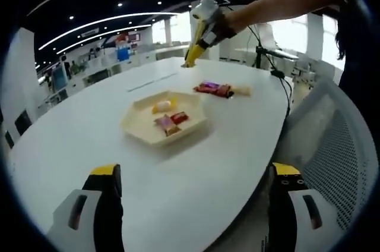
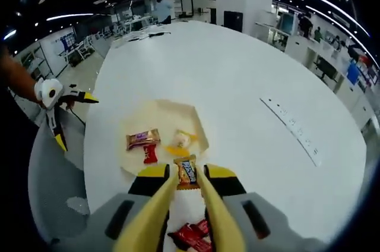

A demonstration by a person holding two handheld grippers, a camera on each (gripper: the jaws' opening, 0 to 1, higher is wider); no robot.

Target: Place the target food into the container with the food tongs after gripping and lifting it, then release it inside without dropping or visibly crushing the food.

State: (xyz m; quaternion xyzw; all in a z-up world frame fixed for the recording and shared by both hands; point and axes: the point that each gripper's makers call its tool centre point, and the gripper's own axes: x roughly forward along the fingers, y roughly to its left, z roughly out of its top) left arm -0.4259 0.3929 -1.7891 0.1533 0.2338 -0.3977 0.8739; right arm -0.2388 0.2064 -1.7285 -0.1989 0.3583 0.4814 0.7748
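Open-plan office, big white oval table, ceiling strip lights. Cream hexagonal tray sits mid-table with a purple-brown bar, a small red candy and a yellow-white sweet in it. Right gripper is squeezing yellow food tongs, and the tong tips pinch a wrapped candy, orange and blue, held over the tray's near edge, not yet released. Red wrappers lie on the table under the tongs. Left gripper hangs spread wide with nothing in it, back from the tray. Candy looks light and small, foil wrapper probably slick and crinkly, so pinch across the body rather than the wrapper ends, and go gentle on pressure
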